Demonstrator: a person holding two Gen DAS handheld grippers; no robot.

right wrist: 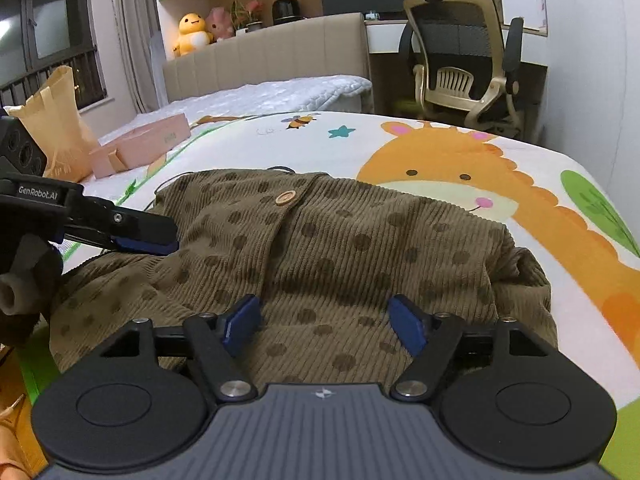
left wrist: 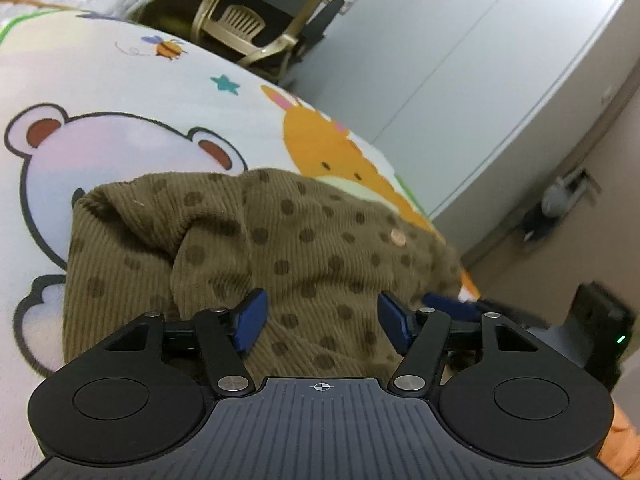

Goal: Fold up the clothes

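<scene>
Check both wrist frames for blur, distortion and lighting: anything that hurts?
Left wrist: fisheye bends the wall lines, the far doorway corner is smeared, and the brown dotted garment is sharp near the left gripper. Right wrist: warm indoor light, dark window, garment ribs and wooden button crisp, soft shadow under the right gripper, no glare.

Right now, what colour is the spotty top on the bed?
The spotty top is olive-brown with darker brown dots, clearest in the right wrist view.

Bedroom w/ office chair [right wrist: 464, 60], beige headboard [right wrist: 272, 64], dark window [right wrist: 48, 28].
</scene>
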